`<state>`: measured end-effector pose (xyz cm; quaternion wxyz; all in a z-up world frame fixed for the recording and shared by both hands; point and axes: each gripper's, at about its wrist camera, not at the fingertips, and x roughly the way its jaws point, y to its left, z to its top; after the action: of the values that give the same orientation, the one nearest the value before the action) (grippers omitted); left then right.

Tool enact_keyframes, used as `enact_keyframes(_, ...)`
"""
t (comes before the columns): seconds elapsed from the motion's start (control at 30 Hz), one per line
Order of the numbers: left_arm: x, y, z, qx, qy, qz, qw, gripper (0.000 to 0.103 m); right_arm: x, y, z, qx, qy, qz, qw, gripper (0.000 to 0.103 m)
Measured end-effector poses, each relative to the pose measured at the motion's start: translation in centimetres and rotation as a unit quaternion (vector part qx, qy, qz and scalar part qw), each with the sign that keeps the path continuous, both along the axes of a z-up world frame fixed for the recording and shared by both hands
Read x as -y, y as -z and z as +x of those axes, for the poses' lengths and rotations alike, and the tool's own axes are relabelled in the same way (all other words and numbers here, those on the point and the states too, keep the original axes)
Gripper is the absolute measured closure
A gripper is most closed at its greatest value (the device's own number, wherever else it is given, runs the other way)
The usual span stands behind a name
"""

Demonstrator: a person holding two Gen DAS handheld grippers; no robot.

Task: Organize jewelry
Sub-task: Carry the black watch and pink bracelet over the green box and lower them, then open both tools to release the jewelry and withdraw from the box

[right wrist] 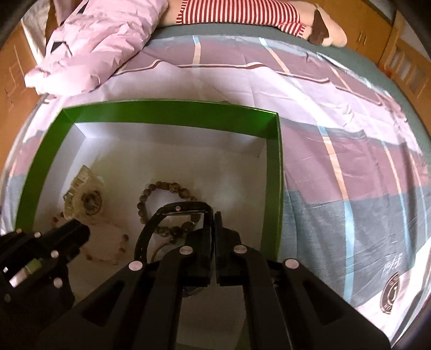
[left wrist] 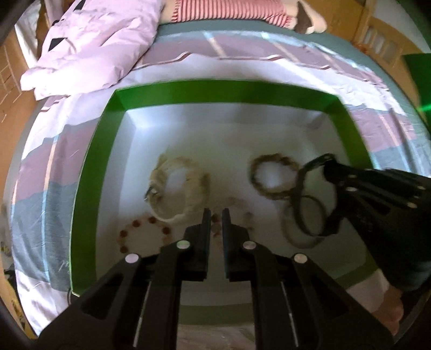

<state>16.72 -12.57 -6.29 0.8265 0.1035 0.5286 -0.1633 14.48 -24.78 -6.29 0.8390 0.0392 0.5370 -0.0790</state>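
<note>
A green box (left wrist: 94, 150) with a white floor lies on the bed. Inside lie a pale bead bracelet (left wrist: 177, 188), a brown bead bracelet (left wrist: 274, 175), a red bead bracelet (left wrist: 145, 234) and a pink one, partly hidden by my left gripper (left wrist: 216, 215). That gripper hovers over the box, jaws nearly closed, nothing between them. My right gripper (right wrist: 212, 218) is shut on a black strap bracelet (right wrist: 150, 231) that hangs over the box (right wrist: 274, 172), above the brown beads (right wrist: 167, 188). It shows in the left wrist view (left wrist: 304, 204) too.
The bed sheet (right wrist: 350, 161) is striped purple, grey and white. A crumpled pink quilt (right wrist: 97, 45) lies at the back left. A plush toy in a red-striped shirt (right wrist: 242, 13) lies along the far edge. Wooden furniture (right wrist: 398, 67) stands at the right.
</note>
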Motion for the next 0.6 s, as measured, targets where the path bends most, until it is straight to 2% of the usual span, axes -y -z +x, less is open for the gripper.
enact_keyframes(0.07, -0.4, 0.5, 0.5, -0.011, -0.007, -0.006, 0.9999, 0.080, -0.2, 0.2, 0.1, -0.001, -0.002, -0.014, 1.000, 0.101)
enact_keyframes(0.1, -0.8, 0.7, 0.7, -0.023, -0.010, -0.021, 0.9995, 0.064, -0.4, 0.3, 0.1, -0.001, -0.003, -0.023, 1.000, 0.100)
enact_keyframes(0.13, -1.1, 0.9, 1.0, -0.035, -0.016, -0.038, 0.9986, 0.034, -0.6, 0.3, 0.1, -0.001, -0.005, -0.029, 1.000, 0.100)
enact_keyframes(0.17, -1.4, 0.8, 1.0, -0.036, -0.023, -0.045, 0.9981, 0.023, -0.7, 0.4, 0.1, -0.002, -0.006, -0.035, 0.999, 0.099)
enact_keyframes(0.2, -1.7, 0.6, 1.0, -0.032, -0.031, -0.056, 0.9974, 0.019, -0.8, 0.5, 0.1, -0.002, -0.007, -0.040, 0.999, 0.099)
enact_keyframes(0.43, -2.2, -0.8, 0.9, -0.023, -0.036, -0.059, 0.9973, 0.019, -1.0, 0.3, -0.1, 0.004, -0.010, -0.016, 1.000, 0.080)
enact_keyframes(0.5, -2.3, -1.0, 0.9, -0.026, -0.038, -0.059, 0.9972, 0.019, -1.0, 0.0, -0.2, 0.008, -0.008, -0.014, 1.000, 0.070)
enact_keyframes(0.57, -2.7, -1.3, 0.8, -0.025, -0.045, -0.054, 0.9972, 0.018, -1.0, -0.3, -0.5, 0.016, -0.009, -0.005, 1.000, 0.055)
enact_keyframes(0.6, -2.9, -1.6, 0.7, -0.026, -0.048, -0.052, 0.9972, 0.017, -1.0, -0.5, -0.7, 0.018, -0.010, 0.003, 1.000, 0.052)
